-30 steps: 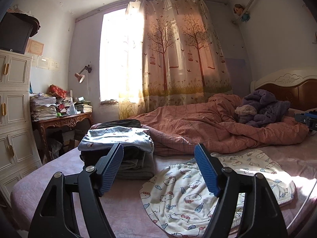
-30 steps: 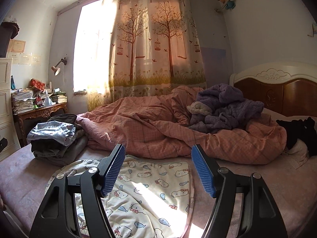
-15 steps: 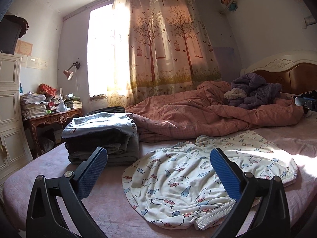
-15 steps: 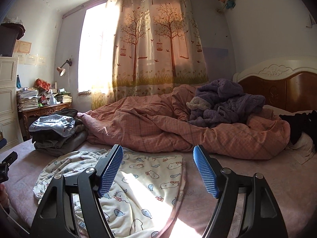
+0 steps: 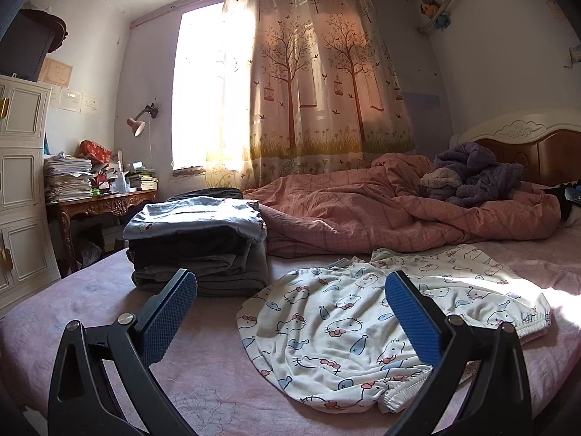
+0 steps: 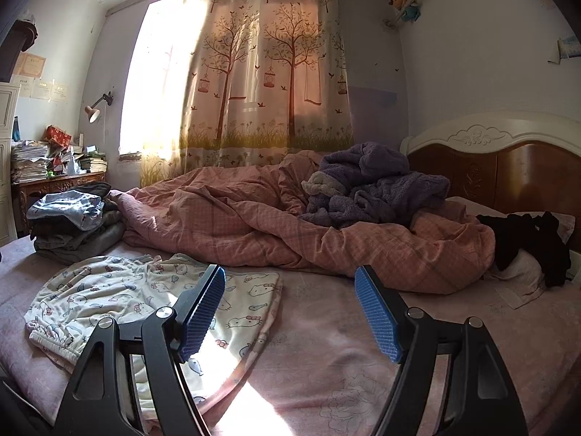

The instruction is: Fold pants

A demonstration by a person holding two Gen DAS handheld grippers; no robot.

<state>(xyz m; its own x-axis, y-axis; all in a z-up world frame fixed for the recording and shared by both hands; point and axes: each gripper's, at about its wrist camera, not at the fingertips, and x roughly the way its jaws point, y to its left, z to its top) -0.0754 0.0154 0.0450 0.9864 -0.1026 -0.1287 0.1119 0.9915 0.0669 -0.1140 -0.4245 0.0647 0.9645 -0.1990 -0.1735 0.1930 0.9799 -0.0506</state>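
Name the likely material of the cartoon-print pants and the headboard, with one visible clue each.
Cartoon-print pants: likely thin matte woven cotton; they lie limp, wrinkled, with a gathered elastic edge.
Headboard: seemingly glossy brown wood with a cream-painted carved top rail.

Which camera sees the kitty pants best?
The left wrist view: the kitty pants lie nearly whole in front of the camera, elastic edge included. In the right wrist view the kitty pants sit off to the left, partly hidden behind the right hand-held gripper.

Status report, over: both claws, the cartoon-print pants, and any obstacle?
Left claw open wide, jaws just opened, empty. Right claw open, empty. Cartoon-print pants flat on bed, not gripped. Folded clothes stack beside, apart from them.
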